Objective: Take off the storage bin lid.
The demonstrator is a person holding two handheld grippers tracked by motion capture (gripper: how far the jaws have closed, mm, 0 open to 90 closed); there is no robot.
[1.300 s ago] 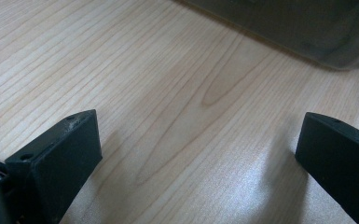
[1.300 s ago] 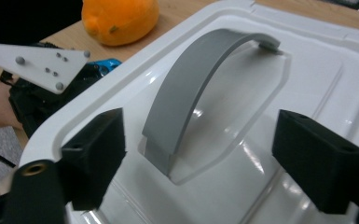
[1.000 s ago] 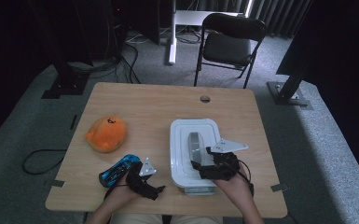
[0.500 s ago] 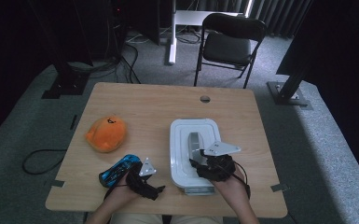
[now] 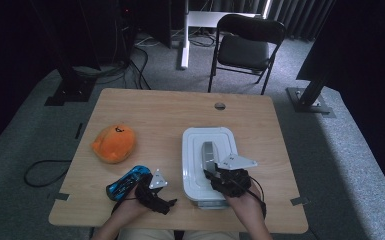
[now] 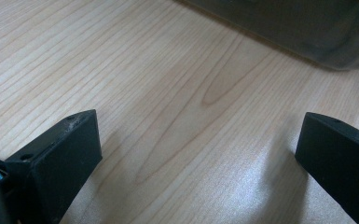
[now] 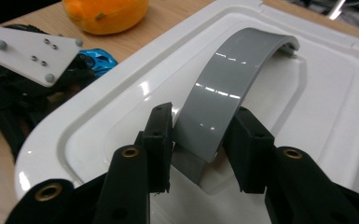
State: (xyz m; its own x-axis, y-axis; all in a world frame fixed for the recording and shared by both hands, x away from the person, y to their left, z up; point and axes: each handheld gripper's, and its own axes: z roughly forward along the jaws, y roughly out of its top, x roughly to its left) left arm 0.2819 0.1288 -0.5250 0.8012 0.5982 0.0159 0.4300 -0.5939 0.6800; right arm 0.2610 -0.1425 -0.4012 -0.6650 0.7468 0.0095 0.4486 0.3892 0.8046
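The grey handle arches over the sunken middle of the white box lid, and the right tongs have just been closing on it: their two black jaws now press against both edges of the handle near its nearer foot. In the high view the white box lies on the right half of the counter, toward the person's edge, with the right hand behind the right tongs at the box's near end.

To the left of the box, the left tongs rest low on the counter, well apart from the box. In the left gripper view the left tongs stand open, jaws wide apart with only bare wood between them. A blue object lies just beside the left tongs, and an orange plush toy sits farther back on the counter's left side. Beyond the far edge of the counter a black folding chair stands on the grey carpet.
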